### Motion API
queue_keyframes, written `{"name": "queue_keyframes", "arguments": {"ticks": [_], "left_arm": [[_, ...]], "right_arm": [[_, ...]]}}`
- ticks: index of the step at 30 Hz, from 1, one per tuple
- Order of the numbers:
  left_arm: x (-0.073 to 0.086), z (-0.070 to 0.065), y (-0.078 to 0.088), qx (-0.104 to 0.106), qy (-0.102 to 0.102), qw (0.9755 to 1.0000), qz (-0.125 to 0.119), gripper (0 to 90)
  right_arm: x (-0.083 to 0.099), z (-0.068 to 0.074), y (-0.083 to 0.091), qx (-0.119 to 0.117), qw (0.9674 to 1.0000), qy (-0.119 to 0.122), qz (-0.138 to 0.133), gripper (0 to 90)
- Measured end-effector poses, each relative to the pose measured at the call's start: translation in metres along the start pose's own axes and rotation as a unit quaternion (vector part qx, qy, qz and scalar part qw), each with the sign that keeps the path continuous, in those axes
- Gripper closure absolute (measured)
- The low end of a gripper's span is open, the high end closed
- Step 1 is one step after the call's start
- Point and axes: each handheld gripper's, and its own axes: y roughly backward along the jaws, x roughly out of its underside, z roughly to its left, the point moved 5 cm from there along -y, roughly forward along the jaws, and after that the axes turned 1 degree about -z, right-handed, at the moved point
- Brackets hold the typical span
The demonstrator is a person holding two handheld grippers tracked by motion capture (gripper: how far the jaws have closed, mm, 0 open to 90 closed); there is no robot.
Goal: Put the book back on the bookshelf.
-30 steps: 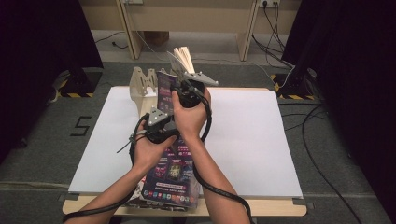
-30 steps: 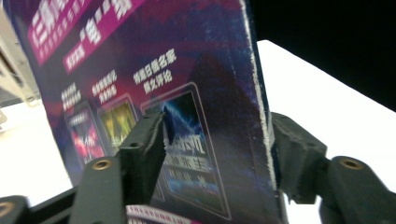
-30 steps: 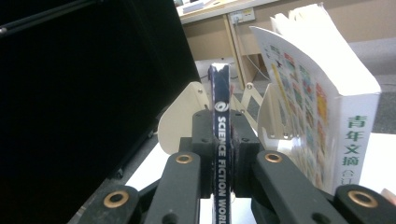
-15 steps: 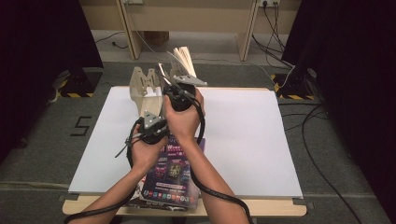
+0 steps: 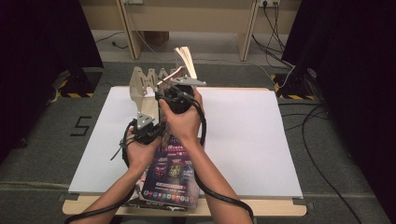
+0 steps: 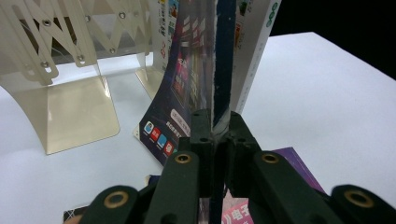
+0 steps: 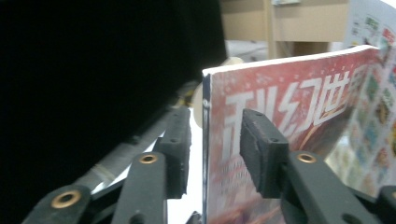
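Item under handling: a thin glossy magazine with a red-and-purple printed cover (image 7: 289, 140), stood on edge near the upper centre of the high view, just in front of a cream perforated metal bookend rack (image 5: 144, 86). Its pages fan open at the top.

Left gripper (image 6: 215, 128): jaws have just been closing and now pinch the magazine's lower edge, seen at bottom centre of the left gripper view; the pads press on the dark spine side of the sheets. In the high view this gripper (image 5: 145, 127) sits left of centre, low against the table.

Right gripper (image 7: 215, 140): jaws have just been opening. The magazine's upper corner stands between them, but the pads are apart from the cover on both sides; no grip. In the high view it (image 5: 180, 93) sits higher and just right of the rack.

A second purple-covered magazine (image 5: 173, 177) lies flat at the lower centre of the white table sheet (image 5: 252, 140), partly under the person's forearms.

Assessment: the magazine is judged light, limp and slick-coated. Held by one low pinch alone, it will likely bow or splay. Best hold is near the bound spine, where the sheets are stiffest; a loose-edge grip risks slipping or creasing pages.
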Motion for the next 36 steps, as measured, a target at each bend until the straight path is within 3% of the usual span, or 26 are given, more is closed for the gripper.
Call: {"name": "queue_keyframes", "arguments": {"ticks": [2, 5, 8, 13, 18, 25, 32, 36], "left_arm": [[0.0, 0.002, 0.001, 0.002, 0.006, 1.0, -0.005, 83.7], [-0.001, 0.006, 0.003, 0.006, 0.013, 0.9998, -0.012, 83.8], [-0.002, 0.012, 0.006, 0.007, 0.02, 0.9995, -0.021, 83.9], [-0.004, 0.023, 0.016, -0.005, 0.021, 0.9987, -0.046, 84.0], [-0.008, 0.031, 0.022, -0.015, 0.024, 0.9979, -0.059, 84.0], [-0.017, 0.034, 0.023, -0.024, 0.014, 0.9971, -0.071, 84.0], [-0.027, 0.036, 0.014, -0.031, 0.01, 0.9964, -0.078, 84.1], [-0.035, 0.036, 0.008, -0.036, 0.004, 0.9959, -0.083, 84.0]], "right_arm": [[0.0, -0.005, 0.011, -0.01, 0.9999, -0.007, -0.008, 60.7], [0.002, -0.023, 0.032, 0.009, 0.9996, -0.019, -0.021, 59.8], [0.014, -0.048, 0.052, 0.029, 0.9988, -0.036, -0.017, 59.4], [0.05, -0.09, 0.082, 0.061, 0.9957, -0.07, -0.005, 59.4], [0.091, -0.123, 0.103, 0.086, 0.9903, -0.108, 0.014, 59.8], [0.116, -0.153, 0.126, 0.12, 0.9841, -0.131, 0.01, 60.3], [0.136, -0.166, 0.135, 0.133, 0.9795, -0.151, 0.016, 60.6], [0.144, -0.172, 0.137, 0.135, 0.9787, -0.153, 0.017, 60.7]]}}
